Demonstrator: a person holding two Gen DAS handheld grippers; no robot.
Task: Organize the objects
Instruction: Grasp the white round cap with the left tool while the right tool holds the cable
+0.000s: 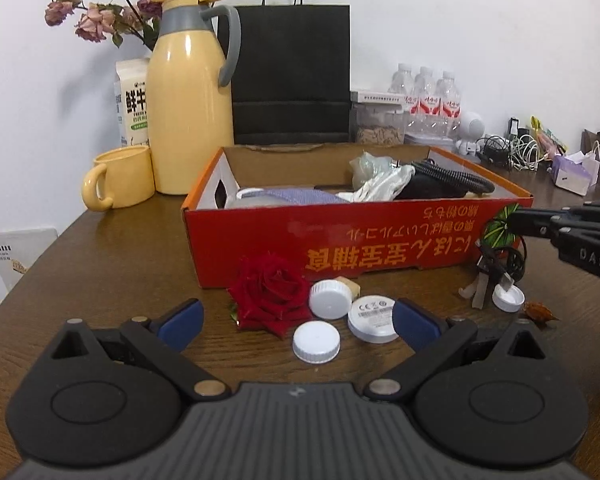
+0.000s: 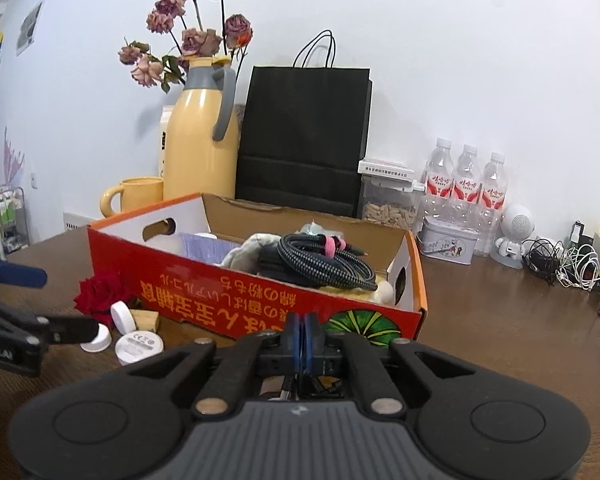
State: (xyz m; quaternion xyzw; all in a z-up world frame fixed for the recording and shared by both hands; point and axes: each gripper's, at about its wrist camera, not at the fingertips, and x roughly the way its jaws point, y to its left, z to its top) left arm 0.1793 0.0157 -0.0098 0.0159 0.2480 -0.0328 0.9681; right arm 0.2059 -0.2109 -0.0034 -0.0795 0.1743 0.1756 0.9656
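An open red cardboard box (image 1: 340, 240) (image 2: 220, 292) stands mid-table and holds a braided black cable (image 2: 324, 264) and cloth. In front of it lie a red rose (image 1: 270, 292), two white caps (image 1: 330, 299) and a round white disc (image 1: 374, 318). My left gripper (image 1: 298, 322) is open low over these, with nothing pressed between its blue pads. At the box's right front corner my right gripper (image 1: 514, 224) (image 2: 305, 334) is shut, and a small black cable bundle (image 1: 500, 260) hangs from its tips. Another white cap (image 1: 508, 298) lies below it.
A yellow jug (image 1: 188, 108), a yellow mug (image 1: 120, 178), a milk carton and a black paper bag (image 1: 292, 76) stand behind the box. Water bottles (image 1: 432, 96), a small white robot figure and tangled chargers (image 1: 512, 150) crowd the back right. A dried leaf (image 1: 540, 314) lies near the right cap.
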